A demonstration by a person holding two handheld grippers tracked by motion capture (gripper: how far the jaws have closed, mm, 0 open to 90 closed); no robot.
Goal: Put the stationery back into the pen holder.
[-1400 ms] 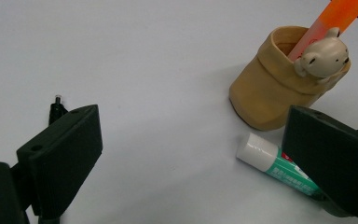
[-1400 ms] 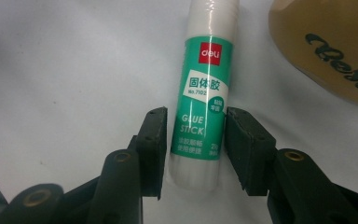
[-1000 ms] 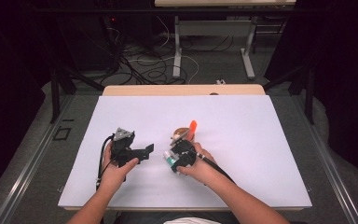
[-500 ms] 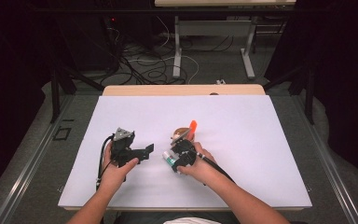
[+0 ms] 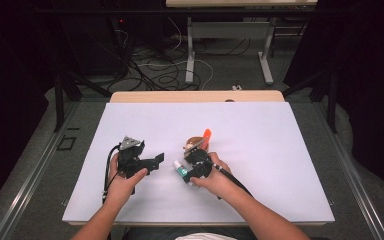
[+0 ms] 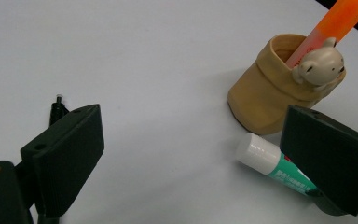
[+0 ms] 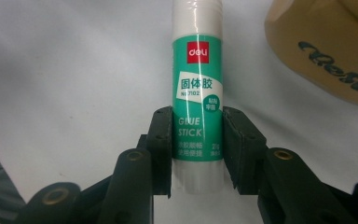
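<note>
Glue stick (image 7: 198,107) sits between my right claw's (image 7: 198,154) pads, pinched low on its green barrel, lying on the white table (image 5: 280,150) just near of the tan bear holder (image 6: 279,88). My left claw (image 6: 191,158) gapes wide, holding nothing. Gripped so near its end, the smooth tube could pivot or slip, and its cap could knock the holder.

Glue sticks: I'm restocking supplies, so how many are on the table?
1. The glue stick lies clamped in the right tongs, beside the tan pen holder.
</note>
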